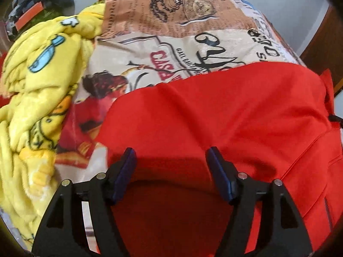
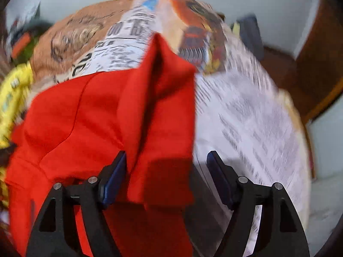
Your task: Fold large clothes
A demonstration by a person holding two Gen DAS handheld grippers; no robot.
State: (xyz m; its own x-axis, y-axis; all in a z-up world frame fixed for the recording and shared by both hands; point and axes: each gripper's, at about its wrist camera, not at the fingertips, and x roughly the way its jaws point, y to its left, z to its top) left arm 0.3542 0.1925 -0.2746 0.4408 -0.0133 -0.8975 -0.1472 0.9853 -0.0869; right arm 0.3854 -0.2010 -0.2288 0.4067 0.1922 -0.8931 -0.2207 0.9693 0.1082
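A large red garment [image 1: 214, 117] lies spread on a bed covered with a printed newspaper-style sheet [image 1: 171, 27]. My left gripper [image 1: 171, 156] is open and empty, just above the near part of the red cloth. In the right wrist view a folded flap of the red garment [image 2: 160, 98] runs up between the jaws of my right gripper [image 2: 166, 160], which stand wide open; the cloth rests against the left finger [image 2: 116, 171] and is not clamped. The view is blurred by motion.
A crumpled yellow cartoon blanket [image 1: 36, 107] lies at the left of the bed. A dark pile with an orange strip [image 1: 30, 15] sits at the far left. A brown wooden door or frame [image 2: 317, 68] stands at the right, with pale walls behind.
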